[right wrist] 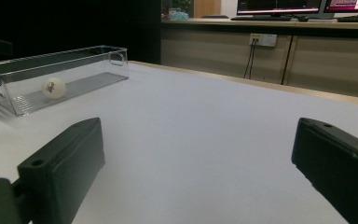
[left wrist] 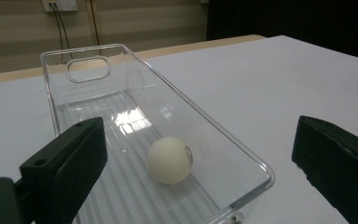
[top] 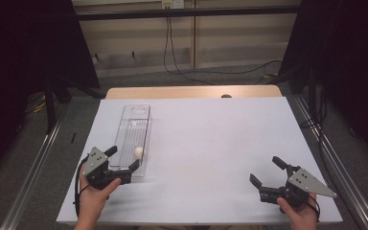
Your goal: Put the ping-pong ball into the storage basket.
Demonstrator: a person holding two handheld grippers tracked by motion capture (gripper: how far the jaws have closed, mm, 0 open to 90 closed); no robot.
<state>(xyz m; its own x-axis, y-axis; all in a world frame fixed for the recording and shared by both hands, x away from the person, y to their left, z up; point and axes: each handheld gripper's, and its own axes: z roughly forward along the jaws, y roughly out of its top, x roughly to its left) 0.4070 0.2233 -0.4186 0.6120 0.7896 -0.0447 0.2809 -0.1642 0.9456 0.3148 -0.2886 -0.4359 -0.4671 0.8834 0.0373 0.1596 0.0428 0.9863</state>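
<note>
A long clear plastic bin (top: 133, 120) lies on the white table, left of centre, running away from me. A white ping-pong ball (top: 138, 152) rests inside it near the close end; the ball (left wrist: 170, 159) sits on the ribbed floor in the left gripper view, and the ball (right wrist: 53, 87) is seen through the bin wall (right wrist: 74, 70) in the right gripper view. My left gripper (top: 122, 158) is open, its jaws straddling the bin's near end (left wrist: 242, 186) just above the ball. Well away at the front right, my right gripper (top: 266, 171) stands open above bare table with nothing between its jaws.
The white table (top: 211, 139) has a wooden strip along its far edge. Cables hang from a wall socket (top: 171, 4) beyond it. Dark curtains flank both sides, and metal rails (top: 326, 143) run on the floor beside the table.
</note>
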